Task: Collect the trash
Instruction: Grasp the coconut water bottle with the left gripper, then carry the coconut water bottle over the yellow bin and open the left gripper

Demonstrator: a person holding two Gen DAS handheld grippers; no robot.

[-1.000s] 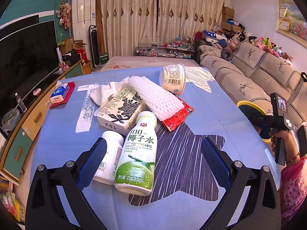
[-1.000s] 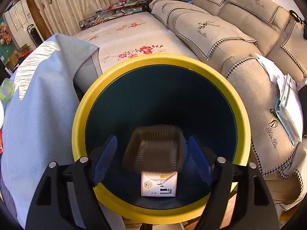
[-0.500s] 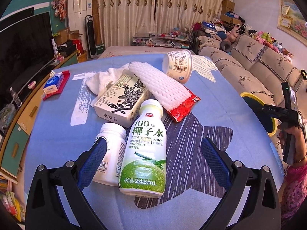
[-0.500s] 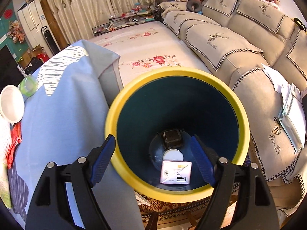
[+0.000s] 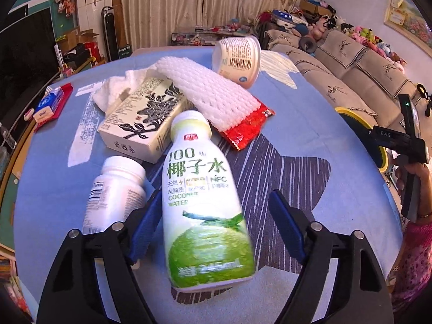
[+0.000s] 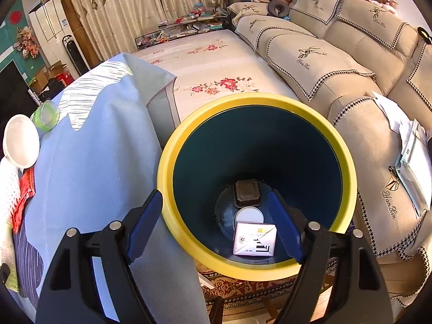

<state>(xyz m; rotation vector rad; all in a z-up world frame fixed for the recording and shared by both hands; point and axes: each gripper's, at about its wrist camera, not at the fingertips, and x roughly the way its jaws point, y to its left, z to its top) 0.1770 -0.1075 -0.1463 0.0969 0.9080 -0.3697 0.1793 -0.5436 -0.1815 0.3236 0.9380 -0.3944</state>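
L claw (image 5: 213, 224) closing round coconut bottle (image 5: 202, 189), seemingly untouched.

coconut water bottle (image 5: 205, 197): white with green label, capped, lying at the table's near edge
pill bottle (image 5: 113, 191): white, capped, lying just left of the coconut water bottle
carton (image 5: 143, 121): cream with black leaf print, lying flat mid-table
foam net (image 5: 208, 94): white, draped over the carton
red wrapper (image 5: 248, 127): flat, partly under the foam net
paper cup (image 5: 237, 59): tipped on its side, toward the far edge
trash bin (image 6: 172, 145): yellow rim, dark inside, beside the table's right edge; a dark tray, a white lid and a small box are seen at the bottom
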